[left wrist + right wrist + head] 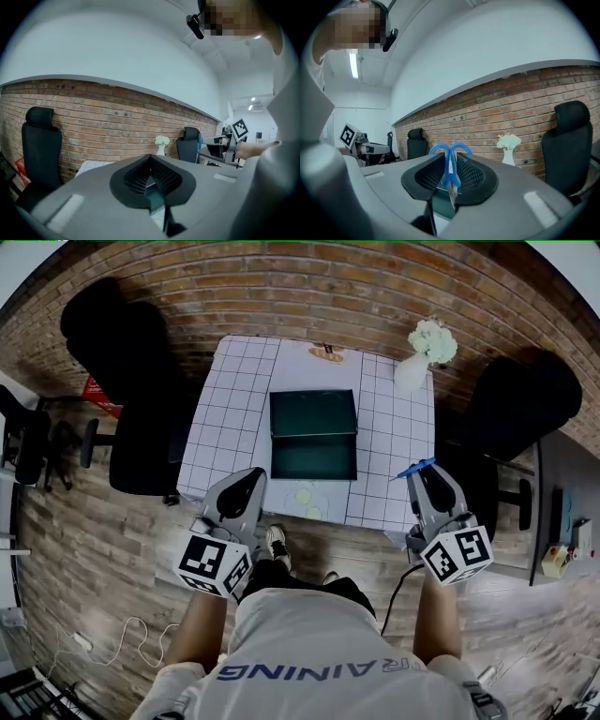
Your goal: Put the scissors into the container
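Note:
The scissors (415, 467) have blue handles. My right gripper (424, 476) is shut on them over the table's near right corner. In the right gripper view the scissors (450, 161) stand between the pads, handle loops past the tips and blades pointing back toward the camera. The container (313, 435) is a dark green open box in the middle of the grid mat, ahead and left of the right gripper. My left gripper (247, 486) hovers at the table's near left edge, jaws together with nothing in them. In its own view the left gripper (151, 161) has its pads meeting at the tips.
A white vase of flowers (424, 352) stands at the far right corner of the table (225, 418). A small object (326, 353) lies at the far edge. Black office chairs flank the table, one left (131, 381) and one right (525, 404). A brick wall runs behind.

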### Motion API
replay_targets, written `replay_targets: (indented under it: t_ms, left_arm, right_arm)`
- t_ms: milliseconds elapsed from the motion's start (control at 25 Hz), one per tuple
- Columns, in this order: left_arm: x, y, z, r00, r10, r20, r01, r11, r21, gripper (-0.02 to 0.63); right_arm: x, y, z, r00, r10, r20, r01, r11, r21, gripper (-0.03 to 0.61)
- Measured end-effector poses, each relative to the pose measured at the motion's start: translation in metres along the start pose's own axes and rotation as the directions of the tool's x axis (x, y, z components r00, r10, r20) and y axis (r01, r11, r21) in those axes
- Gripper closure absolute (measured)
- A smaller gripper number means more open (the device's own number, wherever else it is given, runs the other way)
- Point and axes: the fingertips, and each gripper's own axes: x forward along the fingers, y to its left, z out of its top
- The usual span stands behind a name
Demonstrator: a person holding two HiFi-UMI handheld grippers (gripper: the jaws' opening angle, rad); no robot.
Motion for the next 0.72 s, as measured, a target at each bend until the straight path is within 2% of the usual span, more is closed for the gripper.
replay_targets:
  t_ms: [160, 320, 520, 600, 720]
  left_arm:
    - [0.009, 0.044, 0.013, 0.998, -0.013, 0.061, 0.012, 1.0, 0.029, 0.614]
    - [0.025, 0.07, 0.001, 0.999, -0.036, 0.015, 0.036, 0.999, 0.031, 0.614]
    - [0.035, 0.083, -0.008, 1.0, -0.005, -0.016, 0.005, 1.0, -0.001, 0.614]
    - [0.038, 0.083, -0.009, 0.999, 0.025, -0.022, -0.025, 1.0, -0.009, 0.614]
    - [0.037, 0.08, -0.011, 0.998, 0.063, -0.031, -0.064, 0.998, -0.025, 0.614]
  right_arm:
    - [0.05, 0.017, -0.006, 0.999, -0.007, -0.038, 0.006, 1.0, -0.024, 0.479]
    - [0.087, 0.031, -0.019, 0.996, 0.015, -0.09, -0.019, 0.999, -0.035, 0.479]
    - [0.123, 0.045, -0.035, 0.976, 0.119, -0.183, -0.136, 0.987, -0.084, 0.479]
    - [0.138, 0.05, -0.048, 0.947, 0.176, -0.27, -0.214, 0.97, -0.118, 0.479]
    - [0.16, 0.062, -0.075, 0.872, 0.243, -0.425, -0.344, 0.921, -0.18, 0.479]
